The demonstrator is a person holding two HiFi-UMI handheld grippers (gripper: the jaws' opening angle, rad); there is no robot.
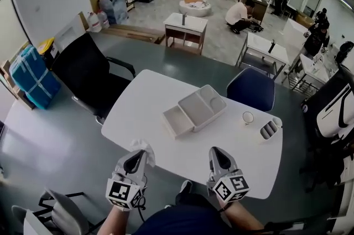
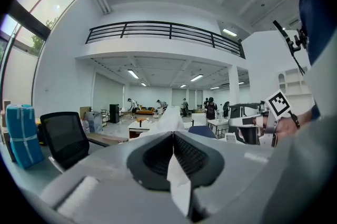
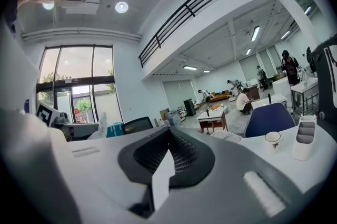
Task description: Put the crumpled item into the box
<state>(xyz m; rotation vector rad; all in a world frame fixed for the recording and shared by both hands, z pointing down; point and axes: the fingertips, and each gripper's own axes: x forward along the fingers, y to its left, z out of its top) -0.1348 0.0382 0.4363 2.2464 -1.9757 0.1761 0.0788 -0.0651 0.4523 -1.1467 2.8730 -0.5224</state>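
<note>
Crumpled item (image 1: pixel 145 146) pinched between closed left gripper (image 1: pixel 138 155) jaws, above table (image 1: pixel 144 112) edge; right gripper (image 1: pixel 218 152) jaws pressed together, empty; box (image 1: pixel 202 106) well ahead.

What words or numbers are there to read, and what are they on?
No words or numbers can be read.
The cubes on the left gripper and right gripper: only black-and-white square patterns, no letters.
The cup: a red mark, too small to read.
</note>
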